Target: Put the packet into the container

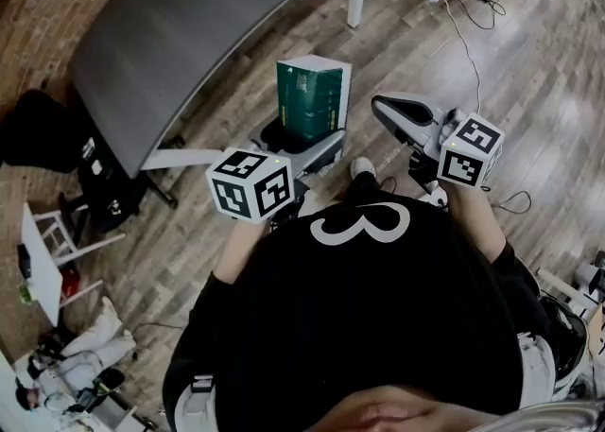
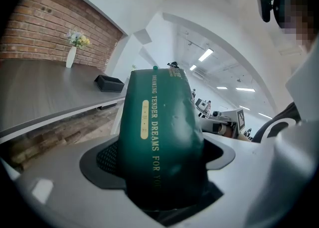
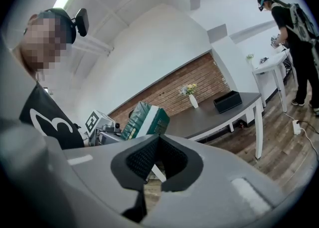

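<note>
Head view, left gripper (image 1: 304, 140) fingers grasping green packet (image 1: 310, 99), right gripper (image 1: 389, 109) fingers clenched together, empty

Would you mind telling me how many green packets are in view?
1. The green packet sits clamped in the left hand-held gripper, held above the wooden floor. Others may be hidden behind the person's body.

Green packet (image 2: 162, 142) carrying gold lettering reading "TENDER DREAMS FOR", black shirt (image 1: 378, 336) showing a large white "3"
</note>
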Demonstrator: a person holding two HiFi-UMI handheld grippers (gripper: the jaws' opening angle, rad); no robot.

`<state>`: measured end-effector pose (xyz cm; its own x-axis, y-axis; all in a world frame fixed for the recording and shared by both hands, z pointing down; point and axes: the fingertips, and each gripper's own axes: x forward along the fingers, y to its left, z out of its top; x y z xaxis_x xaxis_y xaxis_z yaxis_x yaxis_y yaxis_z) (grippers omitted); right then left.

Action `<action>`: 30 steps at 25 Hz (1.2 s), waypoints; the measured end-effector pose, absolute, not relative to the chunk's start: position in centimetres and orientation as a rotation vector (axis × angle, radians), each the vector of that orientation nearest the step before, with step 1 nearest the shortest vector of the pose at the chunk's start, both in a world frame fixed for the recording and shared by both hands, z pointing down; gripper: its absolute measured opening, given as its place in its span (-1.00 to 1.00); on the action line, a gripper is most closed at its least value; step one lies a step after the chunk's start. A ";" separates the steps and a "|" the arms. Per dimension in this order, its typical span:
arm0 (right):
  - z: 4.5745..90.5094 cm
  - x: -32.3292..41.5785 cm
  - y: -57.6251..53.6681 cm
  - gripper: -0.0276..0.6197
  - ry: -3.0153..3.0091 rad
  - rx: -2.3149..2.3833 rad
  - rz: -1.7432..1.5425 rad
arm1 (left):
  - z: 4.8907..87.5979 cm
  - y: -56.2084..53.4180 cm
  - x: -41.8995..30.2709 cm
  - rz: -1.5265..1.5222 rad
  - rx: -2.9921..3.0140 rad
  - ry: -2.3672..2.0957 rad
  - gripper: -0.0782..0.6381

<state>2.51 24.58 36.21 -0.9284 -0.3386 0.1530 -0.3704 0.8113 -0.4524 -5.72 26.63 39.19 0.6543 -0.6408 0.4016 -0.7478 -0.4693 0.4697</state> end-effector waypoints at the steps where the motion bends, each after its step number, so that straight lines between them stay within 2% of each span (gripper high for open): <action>1: 36.2 2.7 24.1 -0.91 -2.933 0.571 0.768 | 39.3 26.2 -5.6 0.225 2.243 -1.071 0.52; 19: 34.4 8.8 12.8 -0.91 -3.005 0.576 0.800 | 37.9 14.8 0.3 0.246 2.254 -1.055 0.52; 30: 33.9 10.5 9.4 -0.91 -3.015 0.509 0.790 | 37.6 11.5 2.2 0.202 2.243 -1.063 0.52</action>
<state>10.54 9.38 33.95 -0.9479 -0.3120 0.0646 -0.3037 0.8229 -0.4802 2.23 11.45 37.58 0.6608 -0.6412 0.3901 -0.7397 -0.4680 0.4836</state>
